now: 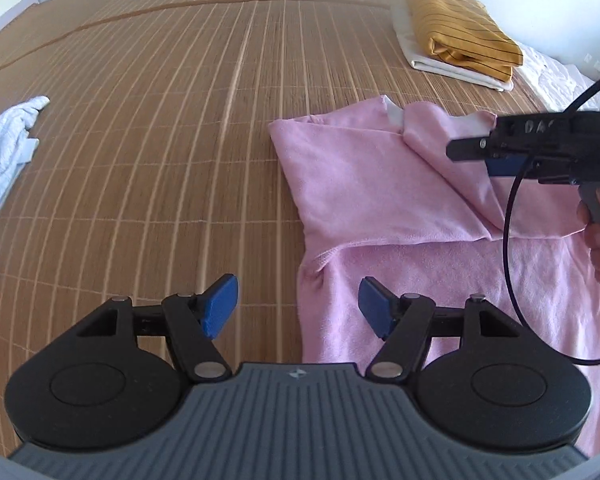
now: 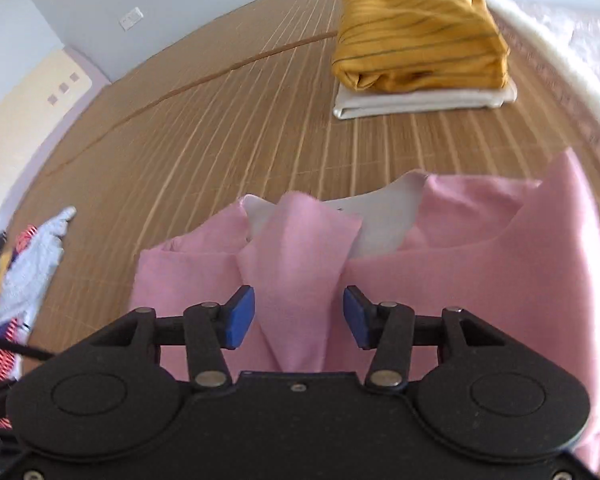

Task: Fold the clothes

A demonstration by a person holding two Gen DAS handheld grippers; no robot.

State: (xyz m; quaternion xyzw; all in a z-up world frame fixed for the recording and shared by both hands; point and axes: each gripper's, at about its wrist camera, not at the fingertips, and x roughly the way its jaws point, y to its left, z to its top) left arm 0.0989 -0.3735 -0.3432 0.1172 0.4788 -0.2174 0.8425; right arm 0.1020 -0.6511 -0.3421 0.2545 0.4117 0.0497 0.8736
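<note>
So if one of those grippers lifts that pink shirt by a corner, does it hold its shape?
Probably not. The pink shirt already lies in soft folds and creases, so it should droop. It looks thin, likely light. On the slatted bamboo mat, pushing would probably bunch it.

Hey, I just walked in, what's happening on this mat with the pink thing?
A person is folding a pink garment on a bamboo mat with hand-held tongs. The right tongs are open with a folded-over sleeve lying between the fingers; the left tongs hover open over its near edge. A mustard striped garment sits folded on a white one, and unfolded clothes wait at left.
</note>
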